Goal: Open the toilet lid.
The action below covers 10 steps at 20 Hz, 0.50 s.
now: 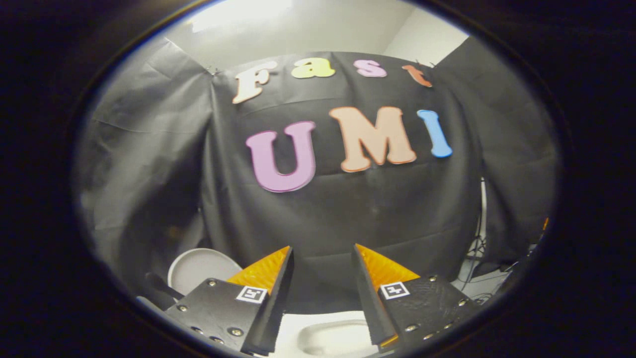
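My gripper [323, 247] is open, its two fingers held apart with nothing between them, and it points at the black cloth wall [348, 219]. Low between the fingers, close under them, lies a white toilet part [325, 335] with a shallow rounded hollow in it. Which part of the toilet this is I cannot tell. Just beyond the left finger a pale round disc [198, 268] stands partly hidden; whether it is the lid is unclear.
The black cloth wall closes off the space ahead and on both sides. Thin cables [478, 248] hang at the cloth's right edge over a pale floor patch [479, 288]. A white wall and ceiling [318, 30] show above the cloth.
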Tool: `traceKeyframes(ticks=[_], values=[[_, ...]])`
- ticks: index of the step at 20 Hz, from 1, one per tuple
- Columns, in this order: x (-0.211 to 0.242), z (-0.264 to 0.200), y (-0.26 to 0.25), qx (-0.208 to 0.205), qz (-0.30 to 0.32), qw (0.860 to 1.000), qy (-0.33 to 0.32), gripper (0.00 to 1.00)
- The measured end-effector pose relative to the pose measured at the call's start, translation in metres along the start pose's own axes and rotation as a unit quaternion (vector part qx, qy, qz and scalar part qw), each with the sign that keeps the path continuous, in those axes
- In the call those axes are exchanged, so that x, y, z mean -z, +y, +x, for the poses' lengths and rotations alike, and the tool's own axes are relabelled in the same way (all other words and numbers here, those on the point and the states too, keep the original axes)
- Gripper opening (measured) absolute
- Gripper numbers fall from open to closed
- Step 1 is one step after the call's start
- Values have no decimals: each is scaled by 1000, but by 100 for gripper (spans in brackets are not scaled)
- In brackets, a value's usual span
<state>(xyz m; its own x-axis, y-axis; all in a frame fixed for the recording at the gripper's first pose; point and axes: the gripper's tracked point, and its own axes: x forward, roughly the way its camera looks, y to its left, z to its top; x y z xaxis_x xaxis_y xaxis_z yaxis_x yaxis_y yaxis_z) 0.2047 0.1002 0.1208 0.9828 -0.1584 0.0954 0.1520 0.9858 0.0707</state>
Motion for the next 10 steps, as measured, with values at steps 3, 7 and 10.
traceKeyframes(ticks=[3, 7, 10], values=[[7, -6, -73, 34, -20, 999, 12, 68], [17, -17, -151, 62, -23, 997, 25, 68], [25, -26, -197, 76, -16, 997, 29, 68]])
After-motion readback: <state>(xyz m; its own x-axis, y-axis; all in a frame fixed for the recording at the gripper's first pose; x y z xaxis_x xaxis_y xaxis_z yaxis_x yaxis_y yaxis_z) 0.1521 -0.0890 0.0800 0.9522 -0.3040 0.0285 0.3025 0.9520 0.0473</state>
